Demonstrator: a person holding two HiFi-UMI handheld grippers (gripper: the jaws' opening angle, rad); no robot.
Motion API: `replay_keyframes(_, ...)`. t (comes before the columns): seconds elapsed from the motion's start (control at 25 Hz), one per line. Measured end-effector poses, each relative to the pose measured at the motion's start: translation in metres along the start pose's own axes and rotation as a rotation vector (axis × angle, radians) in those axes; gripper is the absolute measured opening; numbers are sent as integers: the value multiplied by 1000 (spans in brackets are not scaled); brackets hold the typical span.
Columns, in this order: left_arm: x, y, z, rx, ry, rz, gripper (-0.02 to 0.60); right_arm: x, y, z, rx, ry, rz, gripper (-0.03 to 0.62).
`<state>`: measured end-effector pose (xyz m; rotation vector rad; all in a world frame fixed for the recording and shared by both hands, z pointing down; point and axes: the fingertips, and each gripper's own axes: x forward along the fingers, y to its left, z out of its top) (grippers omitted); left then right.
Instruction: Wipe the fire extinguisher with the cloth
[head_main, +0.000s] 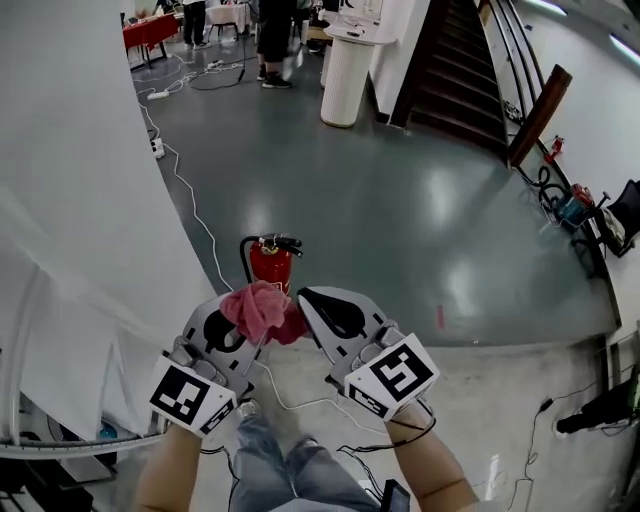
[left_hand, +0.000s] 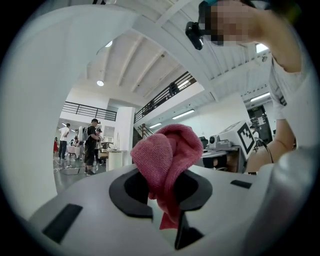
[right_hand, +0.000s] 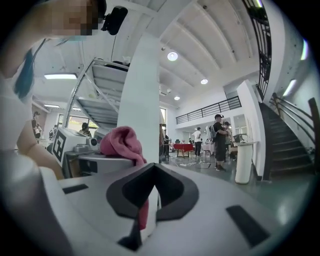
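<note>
Left gripper (head_main: 238, 315) is clamping the cloth (head_main: 258, 308), right gripper (head_main: 310, 302) nipping its tail; lowering both, spreading it over the fire extinguisher (head_main: 270, 262), seems best.

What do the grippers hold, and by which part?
Left gripper pinches the cloth by its lower part. The right gripper has a cloth edge between its jaws; a grip cannot be told.

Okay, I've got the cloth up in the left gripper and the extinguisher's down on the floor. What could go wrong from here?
1. The cloth is bunched, with only a fold pinched in the left gripper's jaws; rubbing could tug it loose.
2. The fire extinguisher stands free on the smooth floor; a sideways wipe might tip it, so the right gripper may need to steady it.
</note>
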<state>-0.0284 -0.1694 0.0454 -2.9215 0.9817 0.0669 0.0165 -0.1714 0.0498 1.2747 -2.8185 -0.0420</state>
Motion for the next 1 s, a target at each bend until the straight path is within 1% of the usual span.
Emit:
replay_keyframes(0.12, -10, -17, 9, 16, -1, 4, 86, -10, 12, 8, -13, -7, 11, 6)
replay_keyframes(0.24, -20, -28, 14, 12, 4, 17, 86, -20, 25, 13, -23, -9, 26, 6)
replay_keyframes(0.4, -33, -39, 18, 1, 2, 35, 86, -31, 38, 15, -11, -14, 38, 6)
replay_keyframes(0.56, -42, -44, 23, 4, 1, 35, 87, -36, 50, 22, -17, -30, 46, 6)
replay_keyframes(0.8, -46, -52, 34, -8, -18, 31, 87, -48, 55, 35, -22, -49, 38, 6)
replay_keyframes(1.0, -45, -60, 36, -22, -22, 24, 87, -61, 55, 38, -21, -51, 31, 6)
